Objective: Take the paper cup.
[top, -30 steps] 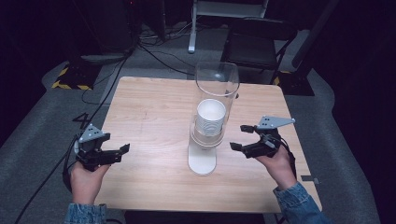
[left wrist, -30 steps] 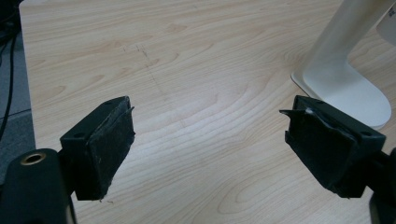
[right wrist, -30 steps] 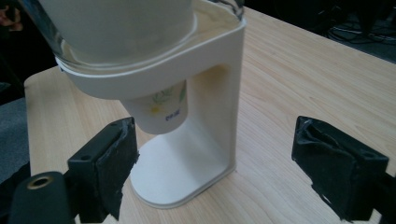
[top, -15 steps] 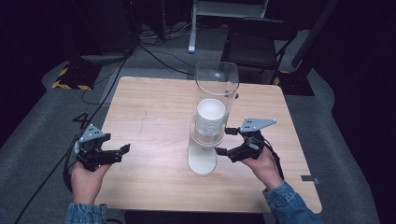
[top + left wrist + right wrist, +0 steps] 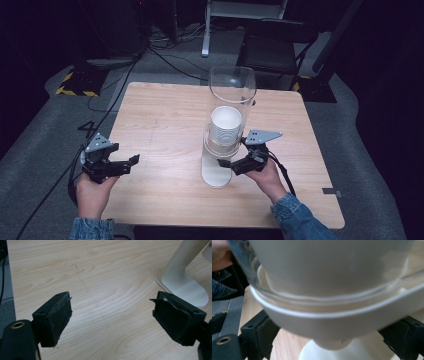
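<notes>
Near the front edge of the light wooden counter (image 5: pixel 165 125), on the left, the left hand-held gripper (image 5: pixel 131 163) is held just above the wood w/ its jaws spread wide & nothing between them. In the left gripper view its two black pads (image 5: pixel 57 317) stand far apart over bare wood, and the white foot of the stand (image 5: pixel 183 287) sits off to the right.

On the right side, the right hand-held gripper (image 5: pixel 226 165) is up close to the white cup dispenser stand (image 5: pixel 216 172), low on it, near the middle of the counter. Its jaws are spread too, not squeezing anything. In the right gripper view the white holder ring (image 5: pixel 342 325) sits between the two black pads (image 5: pixel 263 338); can't tell if they touch it.

Above the ring stands a clear plastic tube (image 5: pixel 231 92) w/ a stack of white paper cups (image 5: pixel 225 125) inside, open tops up.

Farther back, past the counter, a dark folding chair (image 5: pixel 277 47) stands on the grey floor (image 5: pixel 65 125), w/ black cables (image 5: pixel 165 52) lying to its left.
</notes>
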